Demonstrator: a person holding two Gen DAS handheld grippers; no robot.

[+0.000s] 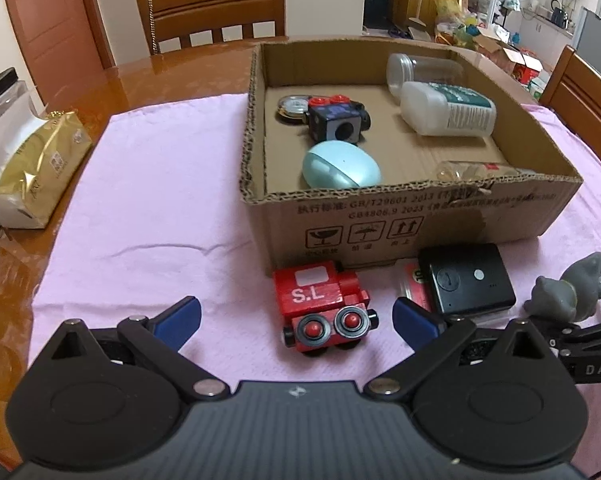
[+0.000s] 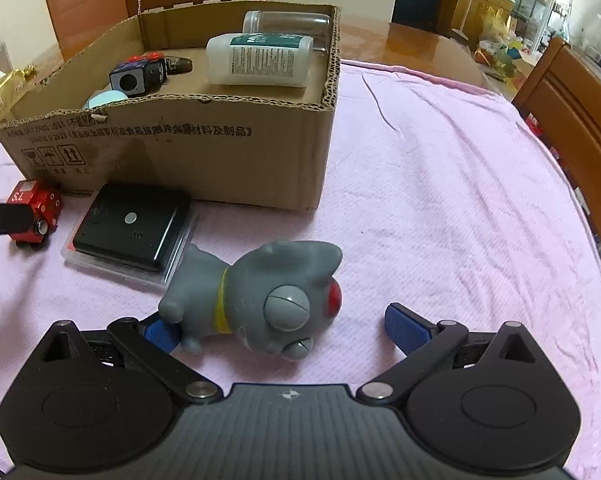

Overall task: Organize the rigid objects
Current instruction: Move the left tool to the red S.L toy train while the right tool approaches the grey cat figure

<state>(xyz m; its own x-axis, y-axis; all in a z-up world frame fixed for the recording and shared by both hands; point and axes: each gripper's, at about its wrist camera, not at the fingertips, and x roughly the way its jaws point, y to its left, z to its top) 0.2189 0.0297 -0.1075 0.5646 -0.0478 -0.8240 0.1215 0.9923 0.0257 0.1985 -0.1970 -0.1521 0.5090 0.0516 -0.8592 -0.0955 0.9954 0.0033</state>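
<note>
In the left wrist view a red toy train (image 1: pixel 324 308) marked "S.L" stands on the pink cloth, between the spread fingers of my open left gripper (image 1: pixel 296 318). In the right wrist view a grey toy cat (image 2: pixel 268 296) lies on its side between the fingers of my open right gripper (image 2: pixel 282 328); the left fingertip (image 2: pixel 160 332) touches its leg. A black flat device (image 2: pixel 132 228) rests on a clear case in front of the cardboard box (image 1: pixel 380 216). The box holds a white bottle (image 1: pixel 448 110), a clear jar (image 1: pixel 424 68), a black cube toy (image 1: pixel 336 118) and a mint egg-shaped object (image 1: pixel 340 166).
A gold tissue pack (image 1: pixel 36 168) lies on the wooden table left of the cloth. Wooden chairs stand behind the box (image 1: pixel 212 12) and at the right (image 2: pixel 572 92). Pink cloth (image 2: pixel 440 200) stretches right of the box.
</note>
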